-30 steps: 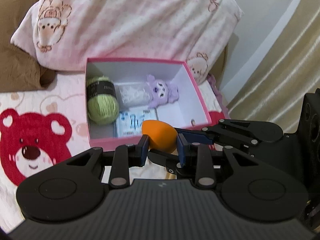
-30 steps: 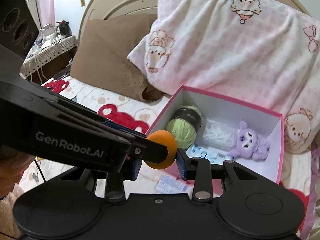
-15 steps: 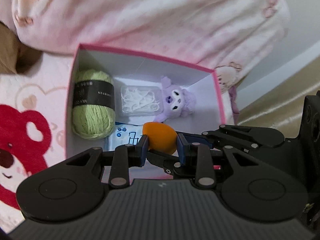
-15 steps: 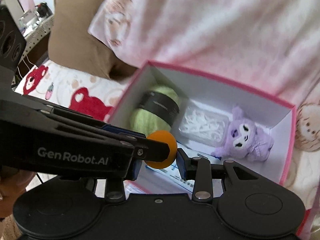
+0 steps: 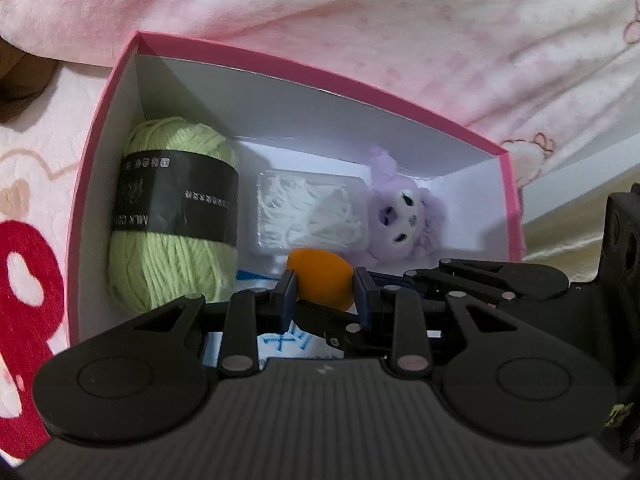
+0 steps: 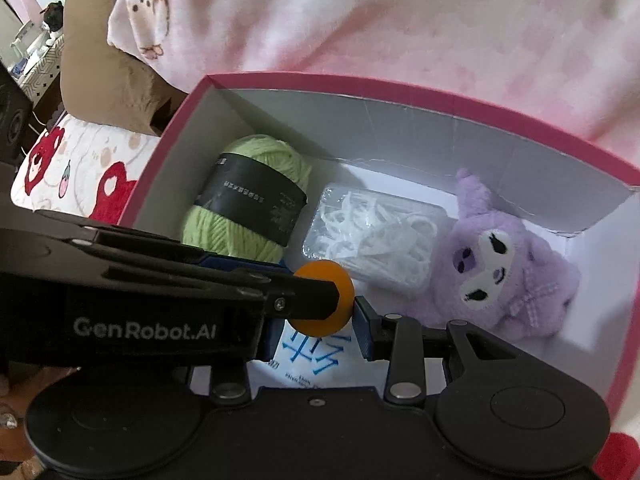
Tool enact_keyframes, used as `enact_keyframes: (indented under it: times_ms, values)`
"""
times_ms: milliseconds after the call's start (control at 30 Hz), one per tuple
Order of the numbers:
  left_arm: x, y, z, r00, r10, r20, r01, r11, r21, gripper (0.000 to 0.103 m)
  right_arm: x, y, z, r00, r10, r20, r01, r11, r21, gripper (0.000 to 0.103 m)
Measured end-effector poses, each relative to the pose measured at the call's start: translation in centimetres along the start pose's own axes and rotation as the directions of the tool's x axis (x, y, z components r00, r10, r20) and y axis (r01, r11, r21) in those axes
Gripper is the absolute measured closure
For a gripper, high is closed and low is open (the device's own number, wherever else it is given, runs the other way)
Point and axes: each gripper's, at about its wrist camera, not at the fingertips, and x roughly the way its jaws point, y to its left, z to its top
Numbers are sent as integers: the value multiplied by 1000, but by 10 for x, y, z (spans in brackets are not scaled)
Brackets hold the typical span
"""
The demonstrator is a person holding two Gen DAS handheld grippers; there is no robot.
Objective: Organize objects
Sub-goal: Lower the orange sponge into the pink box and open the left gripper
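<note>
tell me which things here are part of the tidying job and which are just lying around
Part of the job:
- orange sponge, clamped by both the left gripper and right gripper
- pink box
- green yarn
- floss pick case
- purple plush
- blue-printed packet

Lying about:
- pink blanket
- brown pillow
- bear-print sheet

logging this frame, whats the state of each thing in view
box: open, no lid on
sponge: held over the box, pinched by both grippers
left gripper: shut on sponge
right gripper: shut on sponge
yarn: in box, on its side, band on
floss case: in box, flat
plush: in box, face up
</note>
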Motion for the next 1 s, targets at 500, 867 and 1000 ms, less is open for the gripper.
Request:
enact_keyframes:
  times_ms: [500,867,1000]
  values:
    - [8,4,4,999,21,30,-21,1000,9,75,13,-9,6,999,20,-34,-24,994,-106,62]
    - [25,-8,-1,999,31,28,-32,998,59,75,-4,-11,-8,997,-69,27,71,991,-116,60]
    - [35,-8,-4,997,67,25,-68,996,59,75,-16,-9,-19,995,-77,56,82,991,-107,60]
